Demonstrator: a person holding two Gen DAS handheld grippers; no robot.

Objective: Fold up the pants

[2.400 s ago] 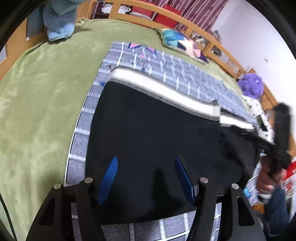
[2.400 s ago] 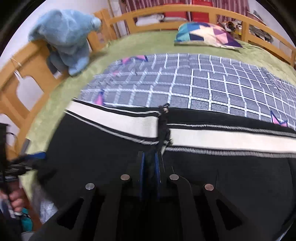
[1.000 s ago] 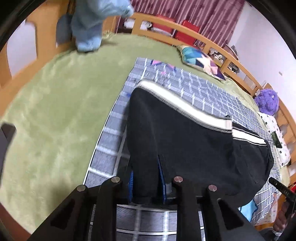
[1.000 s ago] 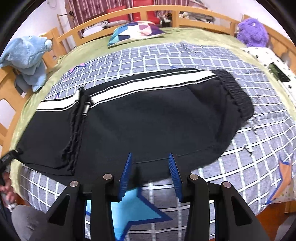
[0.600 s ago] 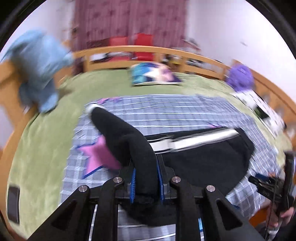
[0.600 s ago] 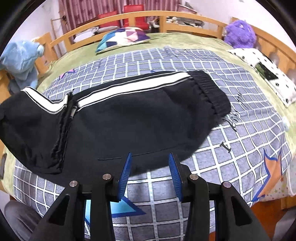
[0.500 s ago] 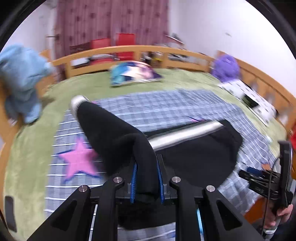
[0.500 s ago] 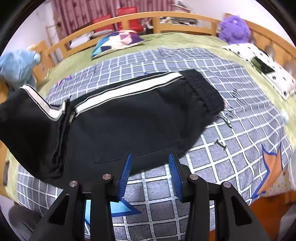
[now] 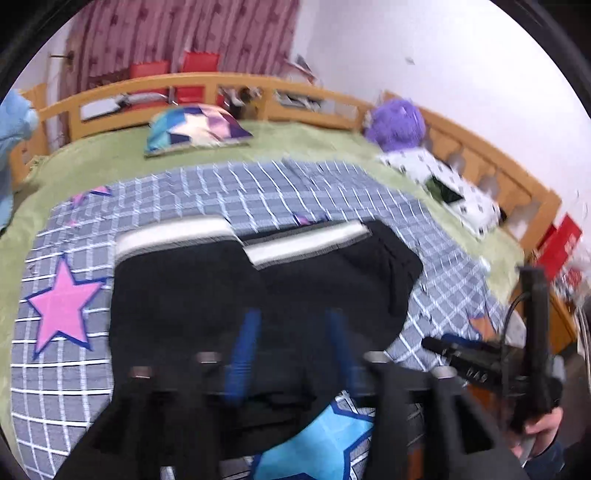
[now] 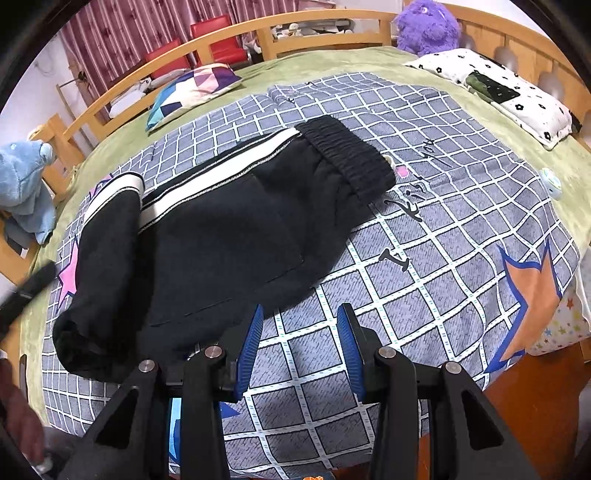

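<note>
Black pants [image 10: 221,236] with a white side stripe lie on the checked blanket [image 10: 443,221]. Their leg end is folded over at the left, and the ribbed waistband [image 10: 347,155] points to the far right. In the blurred left wrist view my left gripper [image 9: 291,332] hovers over the folded pants [image 9: 295,280]. Its jaws are opening, and the pads stand apart from the black cloth lying below them. My right gripper [image 10: 300,332] stands open over bare blanket just off the pants' near edge, with nothing between its fingers. A hand holds the right gripper [image 9: 480,362] at the right of the left wrist view.
A wooden rail [image 10: 295,33] runs round the bed. A blue plush toy [image 10: 22,184] sits at the left and a purple one [image 10: 428,26] at the back right. A patchwork pillow [image 10: 192,88] and a dotted white pillow [image 10: 498,88] lie beyond the blanket.
My left gripper swung the pants' leg end up and over to the right onto the rest of the pants, then let go as its jaws parted. The right gripper stayed open and shifted slightly.
</note>
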